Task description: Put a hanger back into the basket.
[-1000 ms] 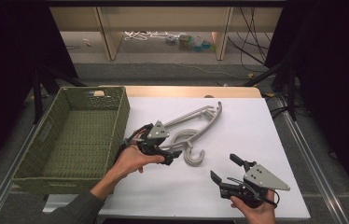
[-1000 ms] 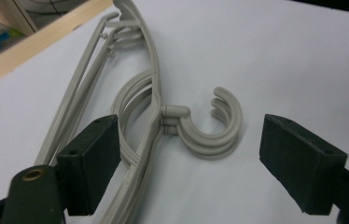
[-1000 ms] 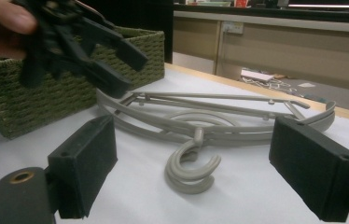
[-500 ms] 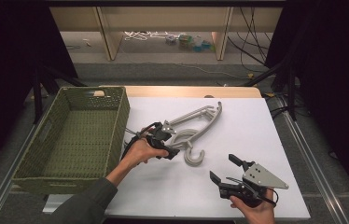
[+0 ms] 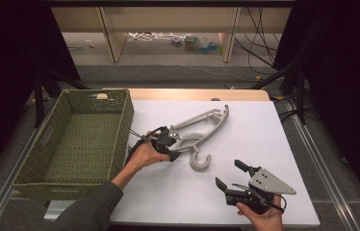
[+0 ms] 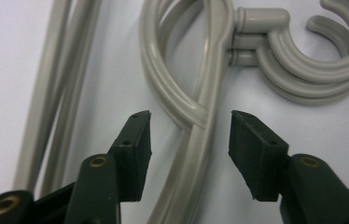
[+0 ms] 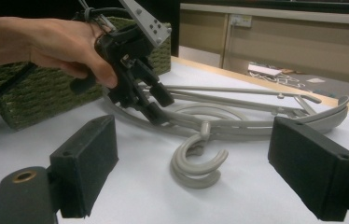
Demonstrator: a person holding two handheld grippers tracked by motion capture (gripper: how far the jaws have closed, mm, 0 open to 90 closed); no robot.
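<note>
L gripper (image 6: 189, 128) jaws apart astride the grey hangers (image 5: 202, 130), maybe touching; R gripper (image 5: 232, 176) wide open, empty.

In the high view, your white table top (image 5: 264, 144) is evenly and brightly lit from above; the surroundings on both sides of it fall to near black. Shadows under the grey hangers (image 5: 202, 130) are faint and soft. In the left gripper view, the hangers (image 6: 200, 70) are slightly soft at close range, without glare. In the right gripper view, your own black jaws are blurred in the foreground, while the hangers (image 7: 238, 116) beyond them appear sharper.
</note>
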